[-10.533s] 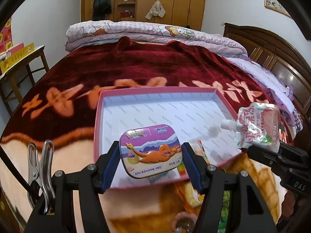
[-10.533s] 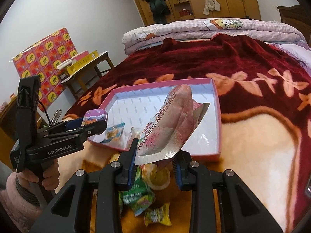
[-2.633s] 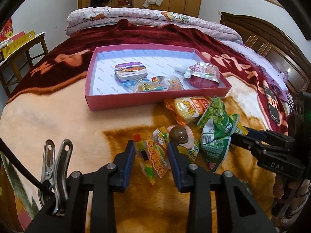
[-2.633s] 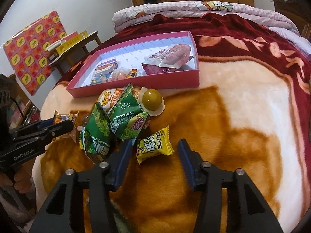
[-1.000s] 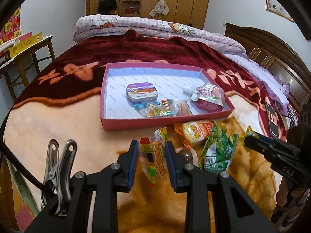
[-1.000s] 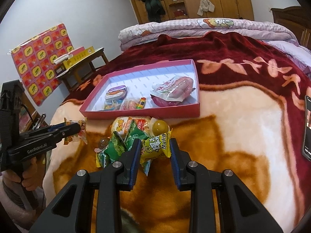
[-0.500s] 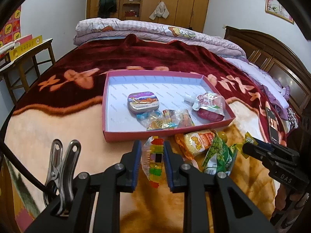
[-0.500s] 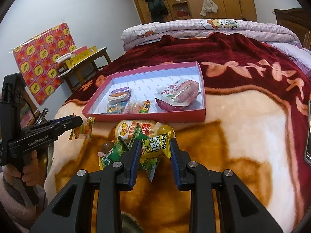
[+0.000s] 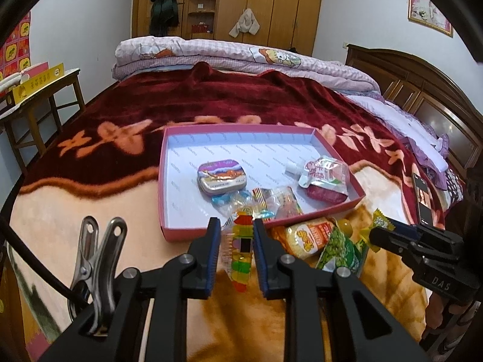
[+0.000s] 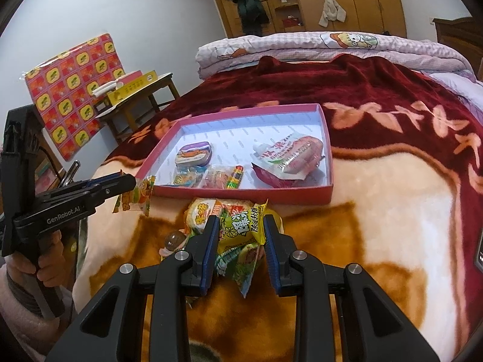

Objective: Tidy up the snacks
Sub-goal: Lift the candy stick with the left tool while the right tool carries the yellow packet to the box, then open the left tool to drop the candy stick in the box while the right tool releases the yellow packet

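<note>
The pink tray (image 9: 193,235) lies straight ahead of both claws. The left claw (image 9: 234,256), nearer its rim, pinches a candy strip (image 9: 241,253); the right claw (image 10: 241,241) clamps a yellow packet (image 10: 241,226).

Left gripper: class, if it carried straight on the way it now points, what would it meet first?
Probably the near wall of the pink tray, just beyond the left gripper, whose jaws hold a gummy packet. Depth is unclear; it might clear the wall and reach the candy wrappers inside.

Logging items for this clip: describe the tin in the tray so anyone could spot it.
On the blanket-covered bed lies a shallow pink tray with a white floor. The small rounded candy tin sits left of centre in it, the only rigid metal item, purple-lidded with an orange cartoon dragon, beside soft wrapped sweets and a spouted jelly pouch.
</note>
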